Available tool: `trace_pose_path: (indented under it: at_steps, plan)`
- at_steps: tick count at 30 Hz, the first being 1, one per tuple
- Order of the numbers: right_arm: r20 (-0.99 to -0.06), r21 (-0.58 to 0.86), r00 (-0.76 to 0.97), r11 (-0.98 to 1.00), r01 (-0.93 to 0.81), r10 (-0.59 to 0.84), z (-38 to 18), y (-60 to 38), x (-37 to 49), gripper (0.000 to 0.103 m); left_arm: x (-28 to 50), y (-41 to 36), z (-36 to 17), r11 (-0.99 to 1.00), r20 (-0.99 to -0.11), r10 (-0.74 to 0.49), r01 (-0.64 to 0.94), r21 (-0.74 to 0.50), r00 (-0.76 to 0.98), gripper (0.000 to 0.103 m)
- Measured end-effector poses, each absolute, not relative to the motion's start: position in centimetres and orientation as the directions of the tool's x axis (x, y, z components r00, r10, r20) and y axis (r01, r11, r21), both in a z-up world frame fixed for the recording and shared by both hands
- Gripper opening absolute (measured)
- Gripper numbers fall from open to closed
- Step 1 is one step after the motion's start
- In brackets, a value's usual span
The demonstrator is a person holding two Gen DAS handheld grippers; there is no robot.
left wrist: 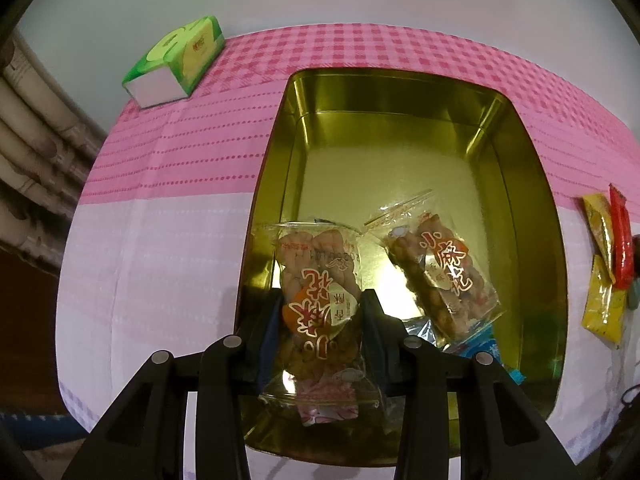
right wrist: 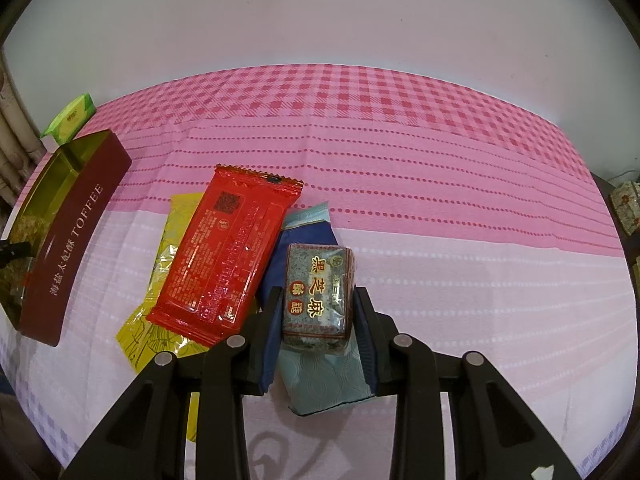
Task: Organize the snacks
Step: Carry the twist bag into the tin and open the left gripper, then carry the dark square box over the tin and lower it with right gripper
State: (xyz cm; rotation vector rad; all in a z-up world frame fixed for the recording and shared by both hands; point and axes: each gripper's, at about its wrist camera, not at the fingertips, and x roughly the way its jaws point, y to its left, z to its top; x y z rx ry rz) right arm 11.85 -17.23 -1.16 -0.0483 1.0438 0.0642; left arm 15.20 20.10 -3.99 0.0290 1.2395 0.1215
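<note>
Pink checkered worktop (right wrist: 400, 152) all around. Left tool (left wrist: 320, 312) clamps a twisted-dough snack pack (left wrist: 316, 280) over the gold tin (left wrist: 532, 208). Right tool (right wrist: 318, 308) is clamped on a black sesame cake (right wrist: 318, 292).

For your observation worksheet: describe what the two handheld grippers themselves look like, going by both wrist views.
Both look alike. The left gripper and right gripper have matte black angular linkage arms joined by round silver pins, ending in two flat black fingers lined with dark blue pads. No cables, markings or sleeves show.
</note>
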Motion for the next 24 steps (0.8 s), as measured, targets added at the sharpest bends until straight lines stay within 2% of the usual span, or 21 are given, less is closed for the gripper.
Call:
trace_pose_path:
  at_steps: [12, 15, 19, 24]
  plan:
    - [-0.868, -0.014, 0.496, 0.998, -0.055, 0.015, -1.1, -17.2, 11.9, 0.029, 15.3, 20.1, -4.0, 0.991, -0.942, 0.119, -0.093, 0.094, 0.314, 0.043]
    - [-0.870, -0.018, 0.494, 0.999, -0.049, 0.009, -1.0, -17.2, 11.9, 0.029, 15.1, 19.9, -3.8, 0.992, -0.938, 0.119, -0.082, 0.097, 0.325, 0.048]
    - [-0.869, -0.019, 0.495, 0.999, -0.040, 0.003, -0.8, -17.2, 11.8, 0.029, 14.7, 19.8, -3.2, 0.994, -0.930, 0.103, -0.077, 0.081, 0.352, 0.063]
    - [-0.864, -0.025, 0.504, 0.999, -0.031, -0.006, -0.3, -17.0, 11.5, 0.029, 14.1, 20.0, -2.1, 0.994, -0.916, 0.098, -0.081, 0.072, 0.389, 0.064]
